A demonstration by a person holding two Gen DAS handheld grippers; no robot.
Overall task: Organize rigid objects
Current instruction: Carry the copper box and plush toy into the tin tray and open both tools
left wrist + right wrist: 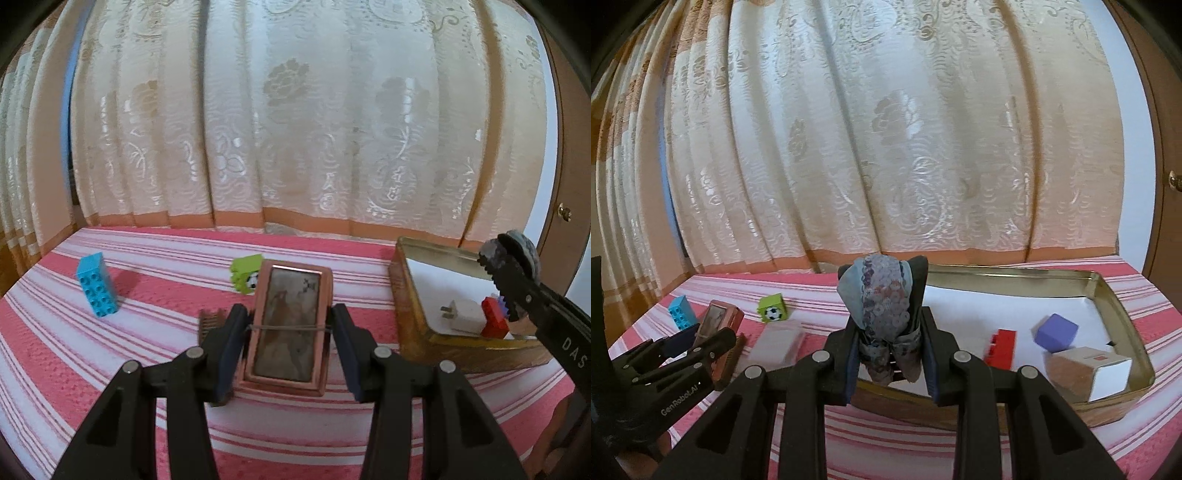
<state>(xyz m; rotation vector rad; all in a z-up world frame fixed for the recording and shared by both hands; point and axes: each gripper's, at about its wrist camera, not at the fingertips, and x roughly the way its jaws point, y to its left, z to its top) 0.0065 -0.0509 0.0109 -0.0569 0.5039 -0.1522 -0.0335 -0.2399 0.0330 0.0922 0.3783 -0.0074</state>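
- Nearest the lens in the left wrist view, the left tool [288, 325] is clamped on a copper-framed rectangular case [287, 325] with a rubber band across it; the case fills the lower middle of the frame, pinched at its long sides.
- In the right wrist view, the right tool [891, 343] is nearly closed on a sequined blue-grey pouch [882, 299] that stands upright between the pads in the centre of the frame.
- Just beyond, at the right of both views, sits the open gold tin [1123, 306]; it already holds a red brick [1001, 347], a purple cube [1055, 332], a white-and-cork box [1089, 373] and, seen from the left wrist, a white plug adapter [463, 314].
- Further back on the striped bedspread [166, 280], a blue brick [96, 286] lies at the left and a green football block [244, 275] in the middle, both still outside the tin.
- A patterned curtain [295, 129] closes the background.
- Risks, as judged: the two tools are close beside the tin and could knock each other or its rim; the smooth case, held only by its edges, could twist and slip; the soft pouch may sag or snag on release and land on the items inside.
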